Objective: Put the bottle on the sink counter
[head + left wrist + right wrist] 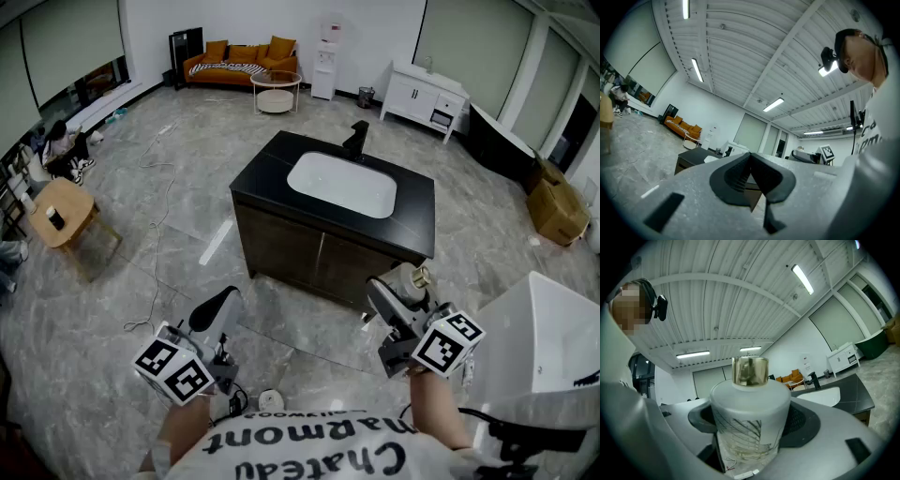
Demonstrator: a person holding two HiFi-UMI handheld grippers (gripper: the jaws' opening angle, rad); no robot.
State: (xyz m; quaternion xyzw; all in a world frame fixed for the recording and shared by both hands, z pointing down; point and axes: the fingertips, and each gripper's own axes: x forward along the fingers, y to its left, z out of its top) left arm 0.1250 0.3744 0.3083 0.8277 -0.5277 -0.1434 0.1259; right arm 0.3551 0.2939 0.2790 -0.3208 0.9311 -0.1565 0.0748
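Note:
A frosted white bottle with a gold cap (pixel 749 416) stands upright between the jaws of my right gripper (pixel 750 425), which is shut on its body. From the head view the bottle (pixel 411 278) and right gripper (pixel 401 292) hover over the floor, just off the near right corner of the black sink counter (pixel 267 169). The counter holds a white basin (pixel 342 183) and a black faucet (pixel 356 139). My left gripper (pixel 221 309) hangs at the lower left, away from the counter. Its jaws (pixel 751 171) are shut and hold nothing.
A white bathtub (pixel 548 328) stands close on the right. A small wooden table (pixel 58 214) is at the left, with a cable (pixel 161 244) trailing over the marble floor. Far back are an orange sofa (pixel 239 56), a round table (pixel 276 91), a white cabinet (pixel 427 94) and cardboard boxes (pixel 555 208).

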